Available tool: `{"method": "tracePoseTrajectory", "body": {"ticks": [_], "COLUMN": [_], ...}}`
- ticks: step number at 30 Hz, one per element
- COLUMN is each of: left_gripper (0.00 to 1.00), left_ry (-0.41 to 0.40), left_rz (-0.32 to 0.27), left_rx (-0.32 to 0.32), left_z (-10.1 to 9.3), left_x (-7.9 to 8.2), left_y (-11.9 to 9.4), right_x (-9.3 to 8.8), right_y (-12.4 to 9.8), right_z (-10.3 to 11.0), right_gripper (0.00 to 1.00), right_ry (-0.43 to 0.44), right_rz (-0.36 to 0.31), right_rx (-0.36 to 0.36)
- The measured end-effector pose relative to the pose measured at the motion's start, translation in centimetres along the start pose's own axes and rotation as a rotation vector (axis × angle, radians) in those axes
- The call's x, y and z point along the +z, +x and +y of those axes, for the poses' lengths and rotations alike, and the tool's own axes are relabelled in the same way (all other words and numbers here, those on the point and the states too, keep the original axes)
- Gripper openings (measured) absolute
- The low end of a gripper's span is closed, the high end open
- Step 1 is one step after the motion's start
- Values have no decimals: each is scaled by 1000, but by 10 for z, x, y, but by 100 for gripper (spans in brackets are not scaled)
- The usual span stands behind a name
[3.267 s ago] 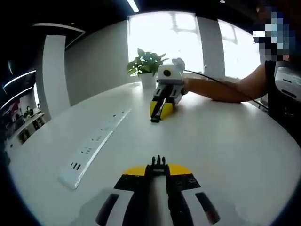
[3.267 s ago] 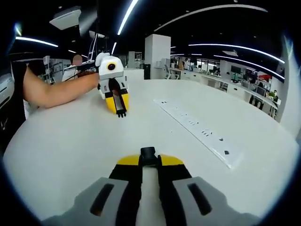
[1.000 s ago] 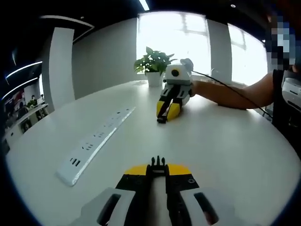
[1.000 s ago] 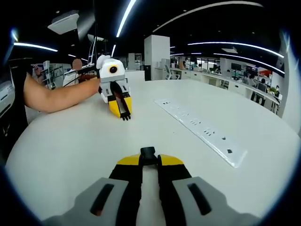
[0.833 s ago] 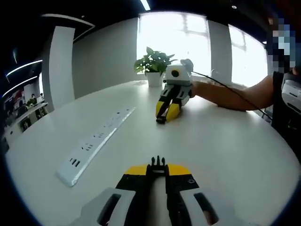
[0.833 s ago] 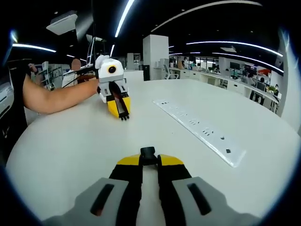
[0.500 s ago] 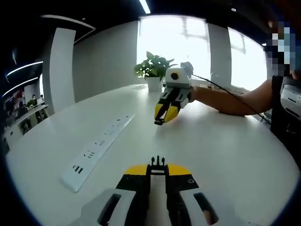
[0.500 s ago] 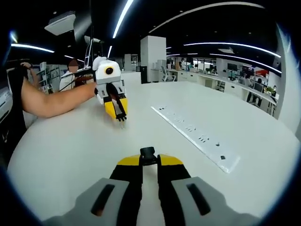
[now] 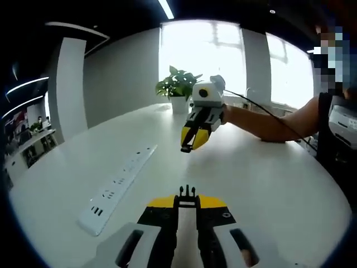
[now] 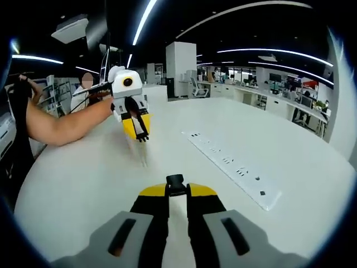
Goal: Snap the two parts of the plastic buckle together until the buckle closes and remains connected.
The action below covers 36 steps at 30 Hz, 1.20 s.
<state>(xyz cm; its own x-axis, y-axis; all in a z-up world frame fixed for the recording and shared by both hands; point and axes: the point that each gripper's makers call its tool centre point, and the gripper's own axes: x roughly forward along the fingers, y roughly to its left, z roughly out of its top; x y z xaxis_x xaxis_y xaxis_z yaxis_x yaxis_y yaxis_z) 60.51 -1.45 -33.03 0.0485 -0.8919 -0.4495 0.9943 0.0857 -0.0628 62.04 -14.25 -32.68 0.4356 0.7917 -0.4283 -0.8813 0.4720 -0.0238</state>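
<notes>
My left gripper (image 9: 187, 202) is shut on the pronged black buckle part (image 9: 187, 193), whose prongs stick out past the yellow jaw tips. A blunt black socket part (image 10: 175, 180) is pinched in my right gripper (image 10: 175, 188), which is also shut. Facing each other across the white table (image 9: 268, 184), both grippers are raised above it and well apart. In the left gripper view the right gripper (image 9: 187, 146) hangs in the air ahead with a black piece at its tip. The left gripper (image 10: 141, 136) hovers ahead-left in the right gripper view.
A long white power strip (image 9: 120, 184) lies along the table (image 10: 83, 178), seen on the right as the power strip (image 10: 228, 162). A potted plant (image 9: 177, 89) stands at the far edge. The person's forearm (image 9: 262, 120) reaches in behind each gripper, with a cable trailing.
Both grippers have risen off the table; each now shows the other hanging in the air rather than resting on the surface. Both stay shut on their buckle parts.
</notes>
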Motion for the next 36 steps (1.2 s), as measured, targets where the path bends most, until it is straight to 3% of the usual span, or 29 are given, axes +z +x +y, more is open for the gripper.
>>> {"method": "tracePoseTrajectory", "body": {"ticks": [8, 21, 24, 32, 36], "left_gripper": [10, 10, 10, 10, 9], "left_ry": [-9, -39, -98, -40, -7], "left_rz": [21, -65, -54, -64, -43], "left_rx": [57, 29, 102, 124, 137], "left_z": [6, -6, 6, 5, 6], "left_x": [2, 25, 27, 38, 36], "left_y": [-4, -12, -17, -25, -23], "right_x": [18, 35, 41, 64, 63], "right_y": [-9, -16, -17, -29, -29], "right_z": [5, 4, 0, -1, -4], "right_gripper": [10, 10, 10, 10, 9], "right_ry": [-7, -26, -33, -40, -57], "right_rz": [-16, -59, -73, -120, -112], "right_rx": [-8, -51, -83, -111, -126]}}
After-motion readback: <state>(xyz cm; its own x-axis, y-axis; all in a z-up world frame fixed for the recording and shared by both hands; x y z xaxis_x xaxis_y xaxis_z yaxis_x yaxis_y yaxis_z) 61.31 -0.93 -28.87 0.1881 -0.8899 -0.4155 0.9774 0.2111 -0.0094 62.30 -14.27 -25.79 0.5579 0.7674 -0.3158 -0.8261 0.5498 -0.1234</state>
